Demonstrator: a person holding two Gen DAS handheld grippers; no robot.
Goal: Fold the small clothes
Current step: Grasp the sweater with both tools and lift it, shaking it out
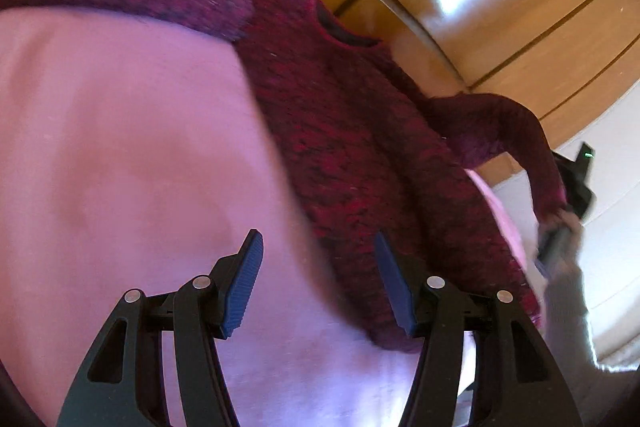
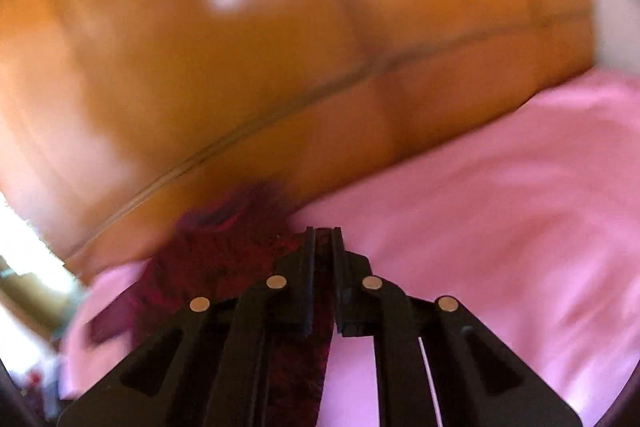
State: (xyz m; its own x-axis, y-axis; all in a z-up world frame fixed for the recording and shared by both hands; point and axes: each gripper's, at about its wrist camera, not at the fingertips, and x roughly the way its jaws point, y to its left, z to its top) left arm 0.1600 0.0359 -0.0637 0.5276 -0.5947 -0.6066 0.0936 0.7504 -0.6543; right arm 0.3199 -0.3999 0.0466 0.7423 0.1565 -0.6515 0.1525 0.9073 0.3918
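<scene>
dark red knit sweater (image 1: 360,147) spread flat on pink bed sheet (image 1: 120,147) for folding. right tool (image 2: 323,233) clamped on sleeve cuff, lifting it inward. left tool (image 1: 318,283) open, empty, above hem.

Open pink bed (image 1: 120,147) sheet left of the dark red sweater (image 1: 360,147), free for passage. Sweater body across the middle toward the far edge, one sleeve (image 1: 512,131) raised at the right, pinched in the right gripper (image 2: 324,239). Wooden wardrobe (image 1: 520,39) hard against the bed's far edge, blocking reach beyond. Bare sheet (image 2: 500,207) right of the pinched sleeve.
</scene>
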